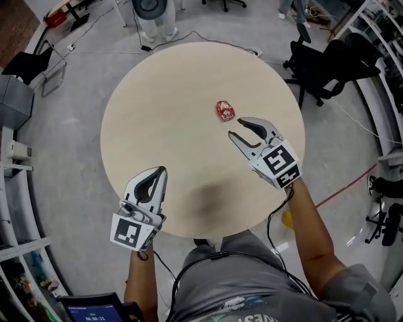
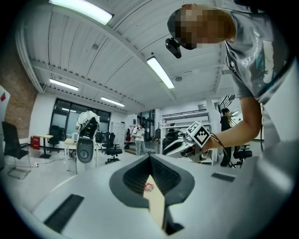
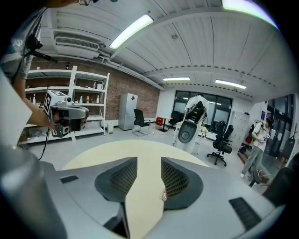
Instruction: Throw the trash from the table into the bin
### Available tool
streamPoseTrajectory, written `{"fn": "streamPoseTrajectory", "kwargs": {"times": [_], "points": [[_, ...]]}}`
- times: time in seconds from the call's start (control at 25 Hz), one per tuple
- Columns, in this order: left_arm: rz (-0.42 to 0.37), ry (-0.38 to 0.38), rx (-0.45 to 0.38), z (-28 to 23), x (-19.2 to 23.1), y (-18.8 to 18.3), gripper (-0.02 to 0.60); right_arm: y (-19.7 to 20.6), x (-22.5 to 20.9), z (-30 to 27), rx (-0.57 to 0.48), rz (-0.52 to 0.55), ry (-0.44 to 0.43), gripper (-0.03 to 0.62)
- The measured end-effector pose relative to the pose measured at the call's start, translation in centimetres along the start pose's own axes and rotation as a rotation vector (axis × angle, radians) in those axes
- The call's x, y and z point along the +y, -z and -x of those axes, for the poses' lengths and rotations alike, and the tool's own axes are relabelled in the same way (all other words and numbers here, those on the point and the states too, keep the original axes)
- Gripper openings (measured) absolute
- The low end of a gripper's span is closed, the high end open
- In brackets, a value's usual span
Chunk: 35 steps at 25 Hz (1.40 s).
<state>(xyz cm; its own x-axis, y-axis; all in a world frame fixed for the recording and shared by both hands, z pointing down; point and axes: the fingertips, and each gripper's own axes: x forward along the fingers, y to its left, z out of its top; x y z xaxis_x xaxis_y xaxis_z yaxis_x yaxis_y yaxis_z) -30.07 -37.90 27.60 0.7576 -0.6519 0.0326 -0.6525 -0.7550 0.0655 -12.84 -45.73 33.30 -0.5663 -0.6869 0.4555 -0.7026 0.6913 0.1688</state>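
Note:
A small crumpled red piece of trash (image 1: 225,110) lies on the round beige table (image 1: 164,100), right of its middle. My right gripper (image 1: 237,128) hovers just near of the trash, open, with nothing between its fingers. In the right gripper view the trash (image 3: 164,196) peeks out at the edge of the right jaw, and the right gripper (image 3: 149,161) points across the tabletop. My left gripper (image 1: 162,170) is over the table's near left edge, shut and empty. In the left gripper view, the left gripper (image 2: 150,158) frames the trash (image 2: 148,187) far off, with the right gripper (image 2: 180,147) beyond.
A black office chair (image 1: 321,63) stands to the right of the table and a white machine base (image 1: 151,16) behind it. A grey box (image 1: 14,100) and shelving sit at the left. The person's torso (image 1: 245,283) is against the near edge.

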Motion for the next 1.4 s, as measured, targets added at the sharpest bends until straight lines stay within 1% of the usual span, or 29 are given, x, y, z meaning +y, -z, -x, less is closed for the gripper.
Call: {"fn": "streamPoseTrajectory", "kwargs": {"times": [0.08,0.16,0.32,0.36,0.48,0.64,0.8,0.92,1.0,1.16,1.2,1.24,1.32,1.4], "points": [[0.022,0.004,0.013,-1.9,0.9,2.1,0.043,2.0,-1.9,-2.9,0.025,-0.022,-0.02,0.17],[0.051,-0.012,0.043,-3.5,1.9,4.2,0.043,4.0,-3.4,-5.7,0.051,-0.046,-0.047,0.231],[0.107,-0.049,0.108,-5.4,3.5,7.8,0.043,8.3,-5.1,-10.8,0.11,-0.085,-0.1,0.322],[0.115,-0.051,0.118,-5.8,3.8,8.6,0.043,9.4,-5.6,-12.0,0.127,-0.092,-0.108,0.355],[0.131,-0.035,0.131,-7.1,4.2,10.4,0.043,12.6,-7.1,-15.4,0.181,-0.103,-0.117,0.417],[0.161,-0.045,0.152,-7.9,4.6,12.5,0.043,16.6,-8.8,-19.1,0.262,-0.146,-0.106,0.417],[0.182,-0.066,0.19,-8.1,5.1,14.3,0.043,20.0,-9.9,-21.6,0.363,-0.212,-0.088,0.417],[0.189,-0.068,0.194,-8.2,5.1,14.7,0.043,22.2,-10.0,-22.4,0.444,-0.274,-0.084,0.417],[0.182,-0.067,0.195,-8.1,5.1,14.7,0.043,23.2,-9.8,-22.8,0.475,-0.298,-0.07,0.417],[0.155,-0.039,0.168,-8.5,4.3,14.0,0.043,23.5,-10.5,-22.1,0.471,-0.285,-0.035,0.415],[0.146,-0.032,0.165,-8.7,4.0,13.8,0.043,23.5,-10.9,-21.6,0.478,-0.282,-0.031,0.403],[0.139,-0.029,0.165,-8.8,3.9,13.5,0.043,23.4,-11.1,-21.2,0.49,-0.28,-0.031,0.373],[0.139,-0.036,0.164,-8.6,4.0,12.8,0.043,22.8,-10.6,-20.7,0.504,-0.272,-0.039,0.364],[0.139,-0.048,0.162,-7.6,4.4,12.3,0.043,21.7,-9.4,-20.8,0.491,-0.262,-0.047,0.355]]}}
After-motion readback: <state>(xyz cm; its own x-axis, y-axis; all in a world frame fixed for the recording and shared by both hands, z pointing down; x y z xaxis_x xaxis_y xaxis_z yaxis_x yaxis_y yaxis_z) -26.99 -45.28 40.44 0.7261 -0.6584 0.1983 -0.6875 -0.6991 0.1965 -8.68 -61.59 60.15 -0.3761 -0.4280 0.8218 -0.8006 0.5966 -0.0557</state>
